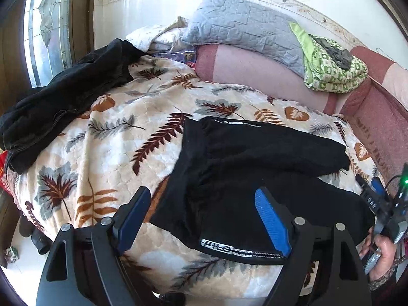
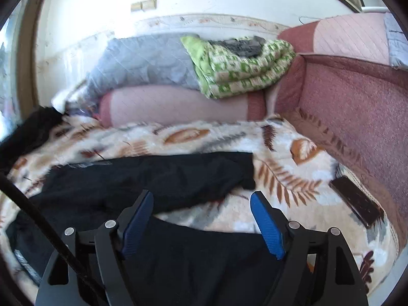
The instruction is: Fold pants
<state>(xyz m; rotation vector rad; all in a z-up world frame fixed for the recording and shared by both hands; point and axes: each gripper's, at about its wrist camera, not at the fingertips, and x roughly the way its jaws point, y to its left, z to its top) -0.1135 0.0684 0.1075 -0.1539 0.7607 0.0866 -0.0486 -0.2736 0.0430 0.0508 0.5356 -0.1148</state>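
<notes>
A grey quilted pillow (image 1: 239, 28) leans by a green patterned blanket (image 1: 334, 68) above the leaf-print bedspread (image 1: 107, 137).

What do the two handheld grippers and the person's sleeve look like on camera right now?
Both grippers, the left gripper and the right gripper, have matte black angular linkage arms with silver round pivot pins and ribbed blue finger pads. In the left wrist view, the right unit's body carries white lettering, a green indicator light and thin black cables. The sleeve is dark and patterned.

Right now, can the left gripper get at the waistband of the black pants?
Probably yes. The left gripper is open over the black pants, the waistband lies between its fingers, and nothing covers it.
</notes>
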